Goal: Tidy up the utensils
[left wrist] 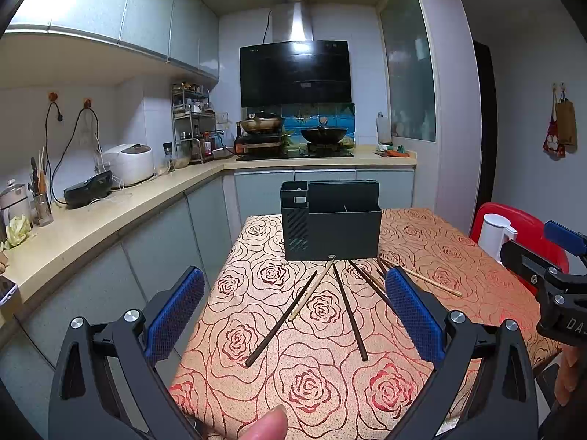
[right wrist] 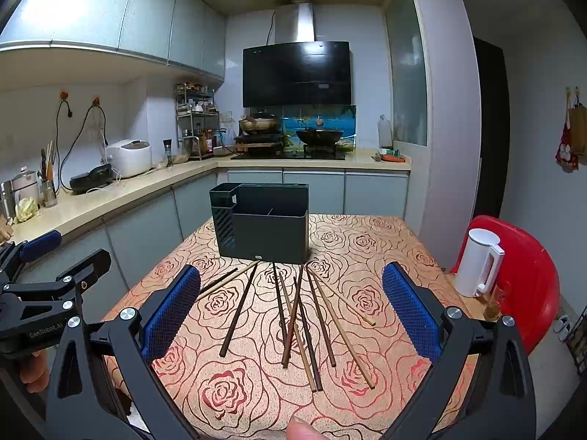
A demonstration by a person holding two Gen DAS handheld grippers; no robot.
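clearance around the table (right wrist: 367, 242) is limited: a counter run (right wrist: 121, 194) stands close along its left side, and a red chair (right wrist: 528, 286) stands against its right edge, with a white kettle (right wrist: 477, 262) at that edge. the far edge of the table faces the stove counter (right wrist: 315, 163), with a gap of floor between them.

left gripper (left wrist: 293, 315): fingers spread wide, nothing between the blue pads (left wrist: 176, 315), held above the near left part of the table. right gripper (right wrist: 291, 315): fingers likewise spread wide and empty, held above the near middle of the table. each gripper shows at the edge of the other's view.

chopsticks (right wrist: 293, 315) lie loose on the tablecloth (right wrist: 227, 392), fanned out from the base of the utensil holder (right wrist: 264, 227) toward the near edge. most are dark brown, several pale. some cross one another near the middle of the fan. the far tips of a few lie just beside the holder base; whether they touch cannot be told.

the utensil holder is black, upright, near the far middle of the table, with a tall rear section and a lower front compartment split by a divider.

the tablecloth is orange with a rose pattern. a range hood (right wrist: 297, 73) hangs over the stove, and a rice cooker (right wrist: 128, 157) sits on the left counter.
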